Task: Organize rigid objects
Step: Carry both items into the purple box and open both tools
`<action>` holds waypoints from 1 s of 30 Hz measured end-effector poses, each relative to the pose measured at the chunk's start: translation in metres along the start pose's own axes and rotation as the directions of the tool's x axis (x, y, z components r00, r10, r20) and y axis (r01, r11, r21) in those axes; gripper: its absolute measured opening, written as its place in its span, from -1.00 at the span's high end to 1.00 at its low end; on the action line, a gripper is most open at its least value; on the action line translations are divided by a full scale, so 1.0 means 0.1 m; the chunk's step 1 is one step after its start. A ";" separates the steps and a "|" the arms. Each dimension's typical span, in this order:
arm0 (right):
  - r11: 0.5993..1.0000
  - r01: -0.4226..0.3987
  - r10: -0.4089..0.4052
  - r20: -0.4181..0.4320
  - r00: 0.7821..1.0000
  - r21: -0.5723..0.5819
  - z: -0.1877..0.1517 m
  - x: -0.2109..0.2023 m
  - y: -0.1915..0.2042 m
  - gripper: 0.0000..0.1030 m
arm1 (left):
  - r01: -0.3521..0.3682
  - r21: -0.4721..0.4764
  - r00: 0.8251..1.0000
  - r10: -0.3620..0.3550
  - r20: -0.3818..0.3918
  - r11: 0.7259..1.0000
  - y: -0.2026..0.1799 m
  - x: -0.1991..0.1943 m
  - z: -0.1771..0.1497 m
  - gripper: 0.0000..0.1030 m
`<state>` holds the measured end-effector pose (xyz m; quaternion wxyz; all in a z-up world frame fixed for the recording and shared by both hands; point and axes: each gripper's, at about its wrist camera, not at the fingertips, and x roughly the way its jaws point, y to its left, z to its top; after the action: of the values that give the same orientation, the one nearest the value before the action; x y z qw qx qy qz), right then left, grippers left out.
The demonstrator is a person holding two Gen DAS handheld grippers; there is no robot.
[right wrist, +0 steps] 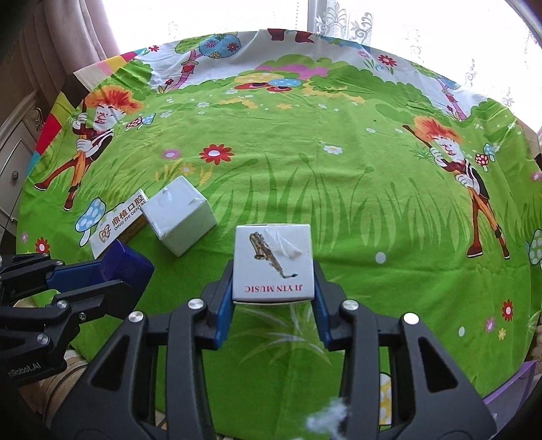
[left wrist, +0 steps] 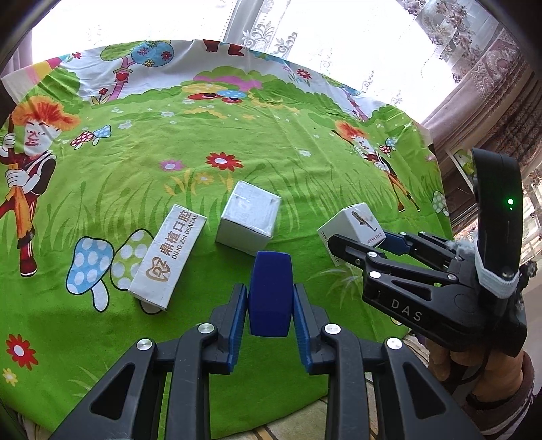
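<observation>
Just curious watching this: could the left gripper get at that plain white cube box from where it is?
Probably not yet. The left gripper is already shut on a blue block. The plain white box sits just ahead on the cloth with nothing between, so the path is free once it unloads.

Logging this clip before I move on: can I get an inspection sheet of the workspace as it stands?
Surface: table under a green cartoon cloth, flat.
Job's things: long dental box and plain white cube box lying side by side on the cloth; blue block; saxophone box.
Clutter: white fluff by the right tool.
Grippers: left gripper shut on the blue block; right gripper, jaws against the saxophone box's sides.
Cables: nothing seen.
Surroundings: lace curtains, bright window, cabinet at left.
</observation>
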<state>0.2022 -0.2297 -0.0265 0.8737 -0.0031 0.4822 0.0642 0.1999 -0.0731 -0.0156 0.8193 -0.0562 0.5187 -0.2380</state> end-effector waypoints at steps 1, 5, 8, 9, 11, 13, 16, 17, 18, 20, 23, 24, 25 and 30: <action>1.000 0.003 -0.003 0.006 1.000 0.010 -0.03 -0.05 -0.04 0.14 | 0.005 0.004 1.000 -0.005 0.000 1.000 -0.04 -0.02 -0.01 0.45; 0.999 0.014 -0.015 0.035 0.999 0.048 -0.16 -0.29 -0.21 0.14 | 0.032 0.025 0.999 -0.031 -0.005 0.999 -0.26 -0.07 -0.04 0.45; 0.996 0.035 -0.040 0.060 0.997 0.078 -0.30 -0.48 -0.38 0.14 | 0.047 0.047 0.999 -0.046 -0.010 0.998 -0.45 -0.09 -0.08 0.45; 0.995 0.040 -0.046 0.065 0.997 0.094 -0.35 -0.55 -0.46 0.14 | 0.055 0.052 0.998 -0.055 -0.013 0.997 -0.51 -0.09 -0.09 0.45; 0.990 0.046 -0.056 0.070 0.996 0.133 -0.45 -0.67 -0.64 0.14 | 0.077 0.062 0.997 -0.076 -0.023 0.995 -0.65 -0.09 -0.12 0.45; 0.983 0.063 -0.076 0.072 0.994 0.173 -0.58 -0.79 -0.84 0.14 | 0.100 0.082 0.995 -0.098 -0.033 0.992 -0.83 -0.07 -0.15 0.45; 0.967 0.097 -0.115 0.065 0.991 0.235 -0.81 -0.96 -1.17 0.14 | 0.140 0.116 0.989 -0.134 -0.059 0.983 -1.11 -0.02 -0.20 0.45; 0.961 0.110 -0.130 0.062 0.990 0.255 -0.89 -1.02 -1.29 0.14 | 0.150 0.129 0.987 -0.142 -0.069 0.980 -1.20 0.01 -0.22 0.45; 0.953 0.124 -0.146 0.059 0.988 0.275 -0.96 -1.09 -1.40 0.14 | 0.159 0.142 0.986 -0.149 -0.079 0.977 -1.30 0.03 -0.25 0.45; 0.937 0.151 -0.176 0.053 0.983 0.317 -1.12 -1.21 -1.63 0.14 | 0.175 0.164 0.982 -0.161 -0.098 0.971 -1.47 0.08 -0.29 0.45; 0.908 0.189 -0.219 0.041 0.975 0.373 -1.35 -1.38 -1.94 0.14 | 0.198 0.191 0.976 -0.176 -0.127 0.961 -1.70 0.15 -0.36 0.45; 0.899 0.200 -0.231 0.035 0.972 0.389 -1.42 -1.42 -2.03 0.14 | 0.207 0.198 0.974 -0.182 -0.136 0.958 -1.77 0.17 -0.38 0.45; 0.890 0.209 -0.240 0.028 0.970 0.404 -1.50 -1.46 -2.12 0.14 | 0.216 0.204 0.971 -0.188 -0.144 0.955 -1.84 0.19 -0.40 0.45; 0.852 0.237 -0.271 0.007 0.962 0.467 -1.78 -1.58 -2.45 0.14 | 0.269 0.236 0.955 -0.227 -0.191 0.934 -2.21 0.25 -0.51 0.45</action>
<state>-0.0026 -0.5018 -0.0022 0.8669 0.1436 0.4468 -0.1683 0.0910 -0.2714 0.0156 0.7385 0.0058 0.5359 -0.4092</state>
